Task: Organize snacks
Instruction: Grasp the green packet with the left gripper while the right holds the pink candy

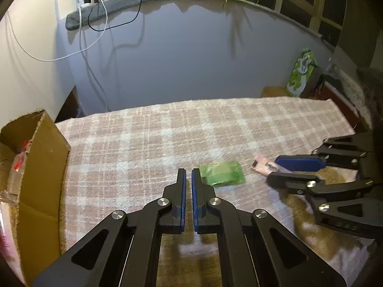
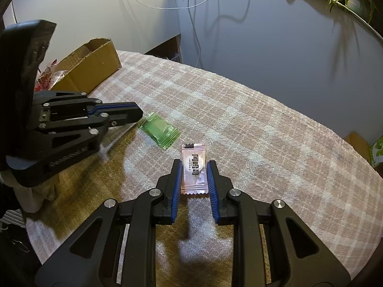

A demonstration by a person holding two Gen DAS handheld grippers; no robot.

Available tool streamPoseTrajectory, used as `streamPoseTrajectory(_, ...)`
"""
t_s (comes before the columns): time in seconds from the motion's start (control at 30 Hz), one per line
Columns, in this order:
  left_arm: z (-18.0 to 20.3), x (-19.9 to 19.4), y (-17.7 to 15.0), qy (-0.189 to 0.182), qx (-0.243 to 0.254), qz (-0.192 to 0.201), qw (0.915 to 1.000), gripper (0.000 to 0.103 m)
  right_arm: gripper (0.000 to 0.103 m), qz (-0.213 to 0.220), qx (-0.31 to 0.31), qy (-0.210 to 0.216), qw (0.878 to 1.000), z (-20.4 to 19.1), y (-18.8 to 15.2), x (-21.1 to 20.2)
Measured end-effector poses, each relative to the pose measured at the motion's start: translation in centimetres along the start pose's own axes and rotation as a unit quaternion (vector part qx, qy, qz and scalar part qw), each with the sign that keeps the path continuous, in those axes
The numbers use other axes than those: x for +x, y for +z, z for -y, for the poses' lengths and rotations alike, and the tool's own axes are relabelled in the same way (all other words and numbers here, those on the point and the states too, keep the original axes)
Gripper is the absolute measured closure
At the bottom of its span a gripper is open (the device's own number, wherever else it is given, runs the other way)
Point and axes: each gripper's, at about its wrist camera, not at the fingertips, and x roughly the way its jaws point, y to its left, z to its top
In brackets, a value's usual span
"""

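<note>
Both claws tilt down over the checked counter (image 2: pixel 251 124). The right claw (image 2: pixel 192 167) squeezes the pink snack pack (image 2: pixel 193 167). The left claw (image 1: pixel 188 174) is clenched with nothing inside, just beside the green snack pack (image 1: pixel 222 173)

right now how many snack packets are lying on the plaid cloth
2. A green packet lies just ahead of the shut, empty left gripper; a pink packet sits between the pads of the right gripper. More wrappers show inside the box, so others may be hidden there.

Both wrist views look steeply down, sharing the plaid cloth (image 1: pixel 143 143).
</note>
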Motion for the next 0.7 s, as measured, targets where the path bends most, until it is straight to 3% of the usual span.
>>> streamPoseTrajectory(0.07,0.4,-0.3,0.3,-0.026,-0.003,-0.001,0.9997,0.081,0.081,0.001,0.002,-0.002,1.0,0.2,-0.1,-0.1)
streamPoseTrajectory(0.1,0.8,-0.3,0.5,-0.031,0.0,0.0,0.9995,0.063,0.081,0.002,0.004,-0.002,1.0,0.3,-0.1,-0.2)
streamPoseTrajectory(0.13,1.2,-0.3,0.7,-0.037,0.005,0.001,0.9993,0.052,0.081,0.002,0.005,-0.001,1.0,0.3,-0.1,-0.2)
streamPoseTrajectory(0.4,3.3,1.7,0.8,-0.015,0.031,-0.019,0.9992,0.048,0.081,0.005,0.001,-0.019,1.0,0.3,-0.7,-1.0)
streamPoseTrajectory(0.47,3.5,2.0,0.7,-0.001,0.032,-0.018,0.9993,0.052,0.081,0.005,0.002,-0.022,1.0,0.4,-0.7,-1.0)
streamPoseTrajectory(0.53,3.5,2.1,0.8,0.006,0.032,-0.018,0.9993,0.062,0.081,0.005,0.002,-0.022,1.0,0.5,-0.7,-1.0)
streamPoseTrajectory(0.7,3.3,2.1,0.6,0.007,0.034,-0.015,0.9993,0.07,0.081,0.003,-0.002,-0.028,1.0,0.5,-0.8,-0.8)
